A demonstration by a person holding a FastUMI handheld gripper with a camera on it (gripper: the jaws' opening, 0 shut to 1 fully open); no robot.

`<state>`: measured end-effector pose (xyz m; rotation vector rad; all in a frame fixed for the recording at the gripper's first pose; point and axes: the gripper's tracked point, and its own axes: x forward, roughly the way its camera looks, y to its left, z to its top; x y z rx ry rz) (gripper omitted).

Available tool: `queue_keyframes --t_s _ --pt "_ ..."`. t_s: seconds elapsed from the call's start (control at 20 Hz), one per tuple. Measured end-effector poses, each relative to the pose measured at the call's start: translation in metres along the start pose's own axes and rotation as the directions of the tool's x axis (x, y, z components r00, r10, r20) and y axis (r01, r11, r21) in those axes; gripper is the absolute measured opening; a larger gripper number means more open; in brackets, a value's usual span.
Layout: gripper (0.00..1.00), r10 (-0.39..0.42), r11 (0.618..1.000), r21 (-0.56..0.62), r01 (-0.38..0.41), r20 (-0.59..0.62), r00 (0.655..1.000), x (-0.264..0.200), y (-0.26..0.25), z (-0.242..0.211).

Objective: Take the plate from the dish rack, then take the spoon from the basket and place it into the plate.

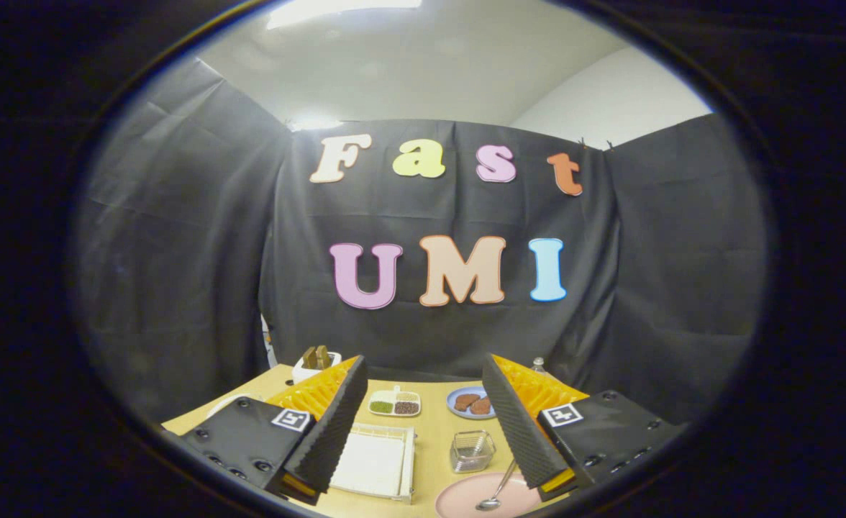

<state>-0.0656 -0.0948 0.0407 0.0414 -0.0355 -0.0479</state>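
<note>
Two fingers of my gripper (423,424) stand spread wide, pinching nothing. At lower centre the spoon (498,493) lies on the pink plate (466,498), with the basket (472,450) just behind and the white rack (374,460) left.

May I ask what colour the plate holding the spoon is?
Pale pink plate, seen in the gripper view, with the spoon on it.

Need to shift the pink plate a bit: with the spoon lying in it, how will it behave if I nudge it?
The pink plate looks shallow and smooth, so it probably slides on the table rather than tipping. The spoon leans over the rim and may rattle or slip. The gripper is open.
</note>
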Motion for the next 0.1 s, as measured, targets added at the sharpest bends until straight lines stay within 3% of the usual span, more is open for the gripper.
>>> queue_keyframes --t_s 0.1 --pt "0.99 0.012 1.0 -0.016 -0.012 0.004 1.0 0.0018 0.0068 0.0017"
